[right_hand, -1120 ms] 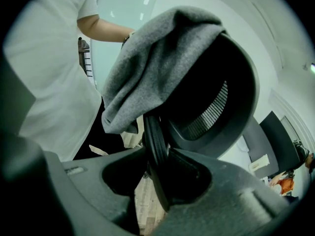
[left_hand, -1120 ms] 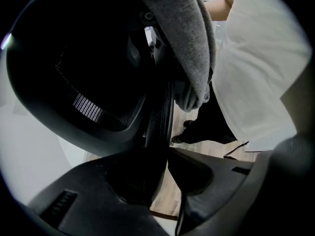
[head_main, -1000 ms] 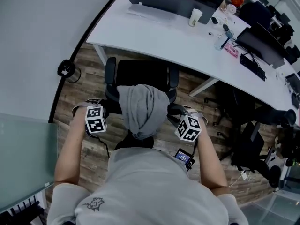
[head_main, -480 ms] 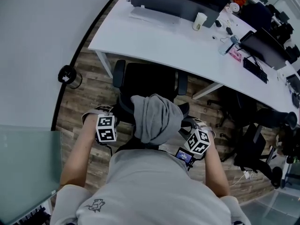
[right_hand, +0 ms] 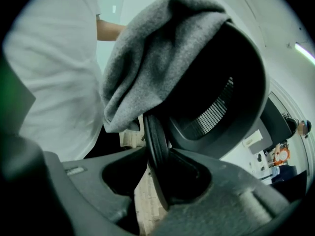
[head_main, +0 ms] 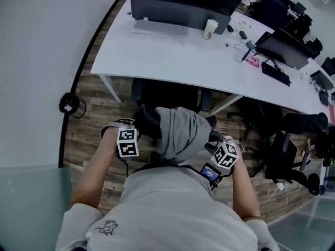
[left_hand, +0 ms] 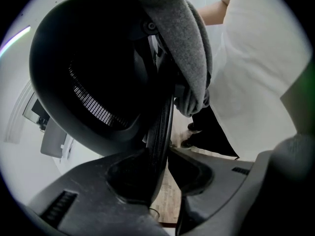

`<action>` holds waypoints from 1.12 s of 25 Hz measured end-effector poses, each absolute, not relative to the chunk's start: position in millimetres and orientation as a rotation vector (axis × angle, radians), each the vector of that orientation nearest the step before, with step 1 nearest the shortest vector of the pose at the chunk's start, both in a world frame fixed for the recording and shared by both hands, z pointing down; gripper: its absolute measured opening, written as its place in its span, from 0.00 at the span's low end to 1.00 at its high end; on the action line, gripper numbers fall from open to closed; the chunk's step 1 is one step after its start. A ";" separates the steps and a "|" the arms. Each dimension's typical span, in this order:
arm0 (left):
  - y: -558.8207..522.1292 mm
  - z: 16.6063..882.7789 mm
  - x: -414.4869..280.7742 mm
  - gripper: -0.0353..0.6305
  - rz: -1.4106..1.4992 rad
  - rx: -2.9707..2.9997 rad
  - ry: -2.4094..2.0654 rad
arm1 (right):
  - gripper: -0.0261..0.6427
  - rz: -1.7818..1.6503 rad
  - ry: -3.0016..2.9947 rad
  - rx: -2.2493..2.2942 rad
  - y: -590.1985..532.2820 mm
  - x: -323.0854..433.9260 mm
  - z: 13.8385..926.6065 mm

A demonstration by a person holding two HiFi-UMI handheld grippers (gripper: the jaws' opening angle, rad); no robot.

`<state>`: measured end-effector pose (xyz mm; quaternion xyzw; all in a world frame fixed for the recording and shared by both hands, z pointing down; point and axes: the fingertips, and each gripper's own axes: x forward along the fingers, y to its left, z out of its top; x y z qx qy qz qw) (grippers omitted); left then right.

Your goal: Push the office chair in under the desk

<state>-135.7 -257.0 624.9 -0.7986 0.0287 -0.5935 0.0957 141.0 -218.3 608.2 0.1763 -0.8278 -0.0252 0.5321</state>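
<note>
The black office chair [head_main: 168, 95] has its seat mostly under the white desk [head_main: 157, 51]. A grey cloth [head_main: 180, 132] hangs over its backrest. My left gripper [head_main: 139, 129] is shut on the backrest's left rim. In the left gripper view that dark rim [left_hand: 161, 127] runs between the jaws of the left gripper [left_hand: 160, 154]. My right gripper [head_main: 212, 138] is shut on the backrest's right rim. The right gripper view shows that rim [right_hand: 155, 136] inside the right gripper [right_hand: 157, 162], with the grey cloth [right_hand: 147, 53] above it.
On the desk stand a monitor [head_main: 178, 12], a paper cup [head_main: 210, 29] and small items. A white desk leg [head_main: 109, 85] is left of the chair. A round black object [head_main: 68, 104] lies by the left wall. Other dark chairs [head_main: 282, 156] crowd the right. A glass panel [head_main: 31, 208] is near left.
The chair has rolled forward, and its seat and armrests have gone under the desk edge. Both grippers moved forward with the backrest, still gripping its rims.
</note>
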 end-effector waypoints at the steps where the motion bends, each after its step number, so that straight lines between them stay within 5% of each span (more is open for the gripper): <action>1: -264.3 624.7 -133.2 0.24 -1.747 -2.363 0.084 | 0.24 -0.060 -1.969 0.430 -224.5 143.3 608.2; 28: -419.9 624.5 -44.0 0.23 -1.734 -2.357 0.045 | 0.26 -0.120 -1.931 0.490 -374.4 229.0 611.2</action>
